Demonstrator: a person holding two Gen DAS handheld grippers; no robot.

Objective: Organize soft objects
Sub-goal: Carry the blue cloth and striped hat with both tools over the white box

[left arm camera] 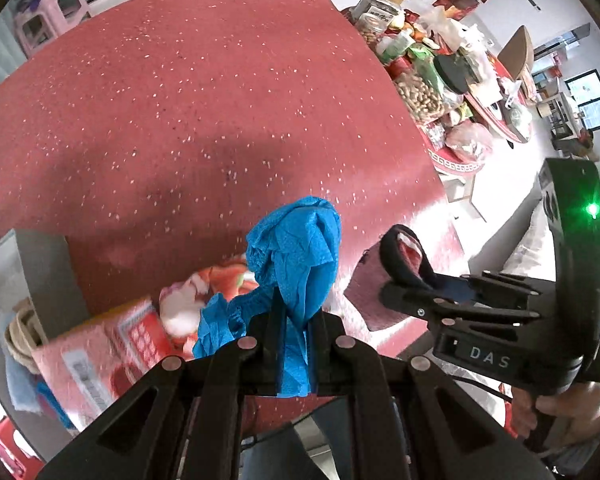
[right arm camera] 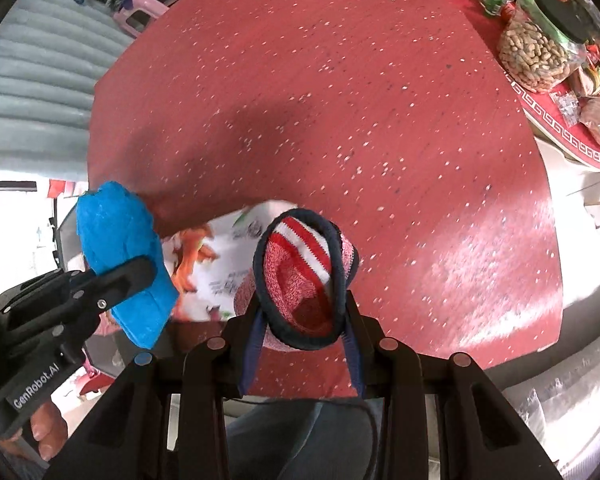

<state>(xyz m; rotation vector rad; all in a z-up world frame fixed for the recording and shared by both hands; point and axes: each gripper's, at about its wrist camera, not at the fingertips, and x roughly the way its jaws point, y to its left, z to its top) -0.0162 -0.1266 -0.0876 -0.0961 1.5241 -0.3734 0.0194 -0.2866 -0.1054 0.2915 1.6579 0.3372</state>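
Observation:
My left gripper (left arm camera: 294, 312) is shut on a crumpled blue cloth (left arm camera: 296, 252), held above the red table's near edge; it also shows in the right wrist view (right arm camera: 120, 256), with the left gripper (right arm camera: 140, 276) clamped on it. My right gripper (right arm camera: 302, 312) is shut on a red and white knitted sock (right arm camera: 300, 272) with a dark blue cuff, its opening facing the camera. From the left wrist view the right gripper (left arm camera: 396, 280) holds that sock (left arm camera: 374, 280) at the right. A white and orange printed cloth (right arm camera: 216, 256) lies on the table behind both.
The red speckled table (left arm camera: 180, 120) stretches ahead. A pink printed packet (left arm camera: 112, 352) and a grey box (left arm camera: 44, 272) sit at the near left. A second table (right arm camera: 560, 128) at the far right holds a jar of peanuts (right arm camera: 536, 56) and packets. A pink stool (left arm camera: 48, 16) stands far left.

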